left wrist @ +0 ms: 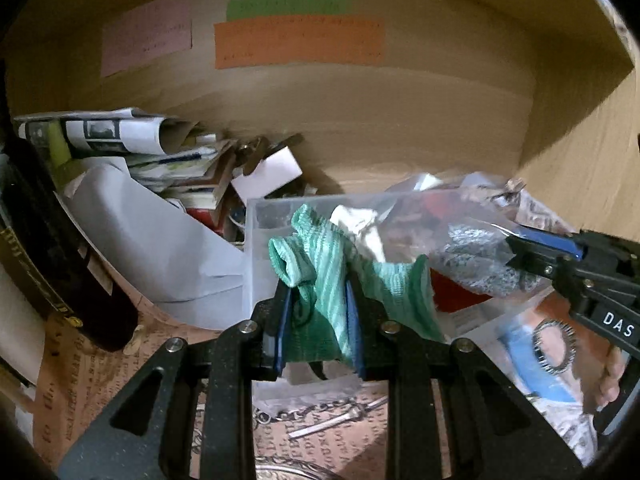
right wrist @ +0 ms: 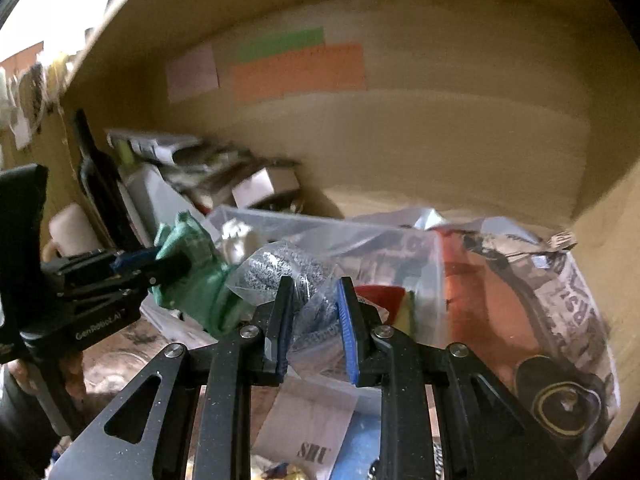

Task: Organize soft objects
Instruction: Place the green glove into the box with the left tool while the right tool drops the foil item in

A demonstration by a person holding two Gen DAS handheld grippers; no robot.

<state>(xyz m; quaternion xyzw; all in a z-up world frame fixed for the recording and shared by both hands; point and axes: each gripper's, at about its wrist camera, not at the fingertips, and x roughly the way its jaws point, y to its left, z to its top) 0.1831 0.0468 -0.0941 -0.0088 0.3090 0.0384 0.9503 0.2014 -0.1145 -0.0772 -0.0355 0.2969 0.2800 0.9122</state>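
Note:
My left gripper (left wrist: pixel 318 292) is shut on a green knitted cloth (left wrist: pixel 320 248), held over the near edge of a clear plastic bin (left wrist: pixel 256 216); it also shows in the right wrist view (right wrist: pixel 160 264) with the green cloth (right wrist: pixel 192 276). My right gripper (right wrist: pixel 314 300) is shut on a clear plastic bag holding a grey speckled soft item (right wrist: pixel 280 268). In the left wrist view the right gripper (left wrist: pixel 532 248) grips that bag (left wrist: pixel 472 256) at the right. A white cloth (left wrist: pixel 360 228) lies in the bin behind the green one.
A wooden shelf compartment surrounds everything, with pink, green and orange labels (left wrist: pixel 298 42) on its back wall. Papers and books (left wrist: pixel 160 160) pile at the left beside a dark bottle (left wrist: pixel 52 264). A newspaper-print bag (right wrist: pixel 560 300) with red contents sits at the right.

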